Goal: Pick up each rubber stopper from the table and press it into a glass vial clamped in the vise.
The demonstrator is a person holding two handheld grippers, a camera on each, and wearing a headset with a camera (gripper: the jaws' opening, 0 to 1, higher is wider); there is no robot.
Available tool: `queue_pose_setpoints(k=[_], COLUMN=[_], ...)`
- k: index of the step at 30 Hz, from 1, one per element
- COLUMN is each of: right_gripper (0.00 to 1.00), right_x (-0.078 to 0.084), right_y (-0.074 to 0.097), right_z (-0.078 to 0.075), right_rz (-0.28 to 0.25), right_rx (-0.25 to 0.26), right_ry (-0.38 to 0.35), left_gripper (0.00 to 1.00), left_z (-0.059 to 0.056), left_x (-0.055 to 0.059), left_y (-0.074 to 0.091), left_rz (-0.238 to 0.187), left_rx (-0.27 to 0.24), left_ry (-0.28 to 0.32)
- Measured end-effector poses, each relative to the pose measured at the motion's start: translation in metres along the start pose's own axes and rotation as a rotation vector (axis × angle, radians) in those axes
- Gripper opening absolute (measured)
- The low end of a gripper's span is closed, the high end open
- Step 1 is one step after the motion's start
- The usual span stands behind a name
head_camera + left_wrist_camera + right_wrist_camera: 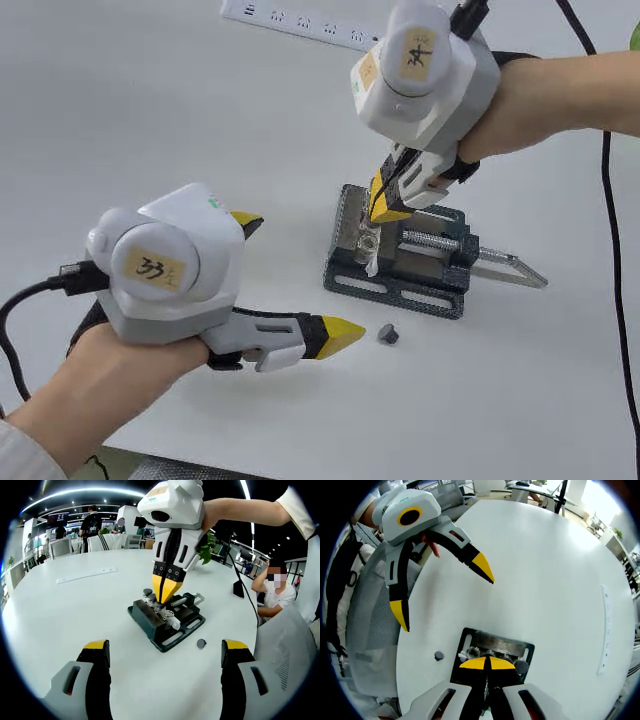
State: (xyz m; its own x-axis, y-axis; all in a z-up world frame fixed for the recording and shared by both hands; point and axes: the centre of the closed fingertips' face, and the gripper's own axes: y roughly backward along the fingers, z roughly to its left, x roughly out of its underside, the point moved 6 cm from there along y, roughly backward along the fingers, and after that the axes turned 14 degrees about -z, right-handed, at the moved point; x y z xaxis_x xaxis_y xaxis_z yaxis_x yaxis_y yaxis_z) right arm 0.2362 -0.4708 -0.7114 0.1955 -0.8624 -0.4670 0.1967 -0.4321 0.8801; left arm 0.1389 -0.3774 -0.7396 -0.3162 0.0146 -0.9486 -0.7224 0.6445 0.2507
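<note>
A dark vise (400,285) stands mid-table with several glass vials (366,243) clamped in its jaws. Some vials carry grey stoppers (147,593). My right gripper (386,212) points steeply down with its yellow tips shut together just over the vials (472,653); I see nothing between them. The same gripper (166,594) hangs over the vise (165,625) in the left gripper view. One loose grey rubber stopper (387,334) lies on the table right of my left gripper (295,278). That gripper is wide open and holds nothing, and the stopper (201,643) lies ahead of it.
A white power strip (300,20) lies at the table's far edge. A black cable (612,250) runs down the right side. The vise handle (510,266) sticks out to the right. A person sits beyond the table (272,592).
</note>
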Motion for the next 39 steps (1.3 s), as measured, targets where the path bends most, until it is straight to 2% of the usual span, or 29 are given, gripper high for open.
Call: queue_pose_setpoints(k=[10,11,17,20,21,22,24,26,32,36,39], right_gripper=[0.00,0.00,0.00,0.01,0.06,0.10,0.17,0.19,0.24,0.31,0.37], right_x=[0.006,0.006,0.006,0.007,0.007,0.008,0.008,0.010,0.017,0.020,0.021], right_y=[0.001,0.001,0.000,0.001,0.001,0.001,0.002,0.003,0.008,0.013,0.014], right_z=[-0.004,-0.002,-0.002,-0.003,-0.003,0.001,0.004,0.008,0.013,0.024,0.027], right_rz=[-0.072,-0.079,-0.085,-0.083,-0.084,-0.088,-0.095,-0.093,-0.133,-0.170,-0.188], right_rx=[0.004,0.001,0.005,0.004,0.014,-0.014,-0.016,-0.013,0.002,0.023,0.038], right_ry=[0.006,0.025,0.048,0.035,0.035,0.017,0.016,0.035,-0.008,-0.033,-0.032], left_gripper=[0.91,0.91,0.91,0.91,0.91,0.91,0.91,0.91,0.91,0.91,0.92], left_z=[0.001,0.001,0.001,0.002,0.002,0.002,0.003,0.003,0.002,0.002,0.003], left_x=[-0.004,-0.004,-0.004,-0.005,-0.005,-0.004,-0.004,-0.004,-0.006,-0.008,-0.010], left_y=[0.000,0.000,-0.001,-0.001,-0.001,-0.001,-0.001,-0.002,-0.003,-0.004,-0.003], left_rz=[-0.010,-0.011,-0.010,-0.012,-0.014,-0.013,-0.012,-0.013,-0.013,-0.015,-0.018], left_rx=[-0.006,-0.006,-0.006,-0.007,-0.007,-0.007,-0.006,-0.007,-0.002,0.000,0.000], left_ry=[-0.006,-0.003,-0.003,-0.001,-0.001,0.000,-0.001,0.000,-0.004,-0.009,-0.012])
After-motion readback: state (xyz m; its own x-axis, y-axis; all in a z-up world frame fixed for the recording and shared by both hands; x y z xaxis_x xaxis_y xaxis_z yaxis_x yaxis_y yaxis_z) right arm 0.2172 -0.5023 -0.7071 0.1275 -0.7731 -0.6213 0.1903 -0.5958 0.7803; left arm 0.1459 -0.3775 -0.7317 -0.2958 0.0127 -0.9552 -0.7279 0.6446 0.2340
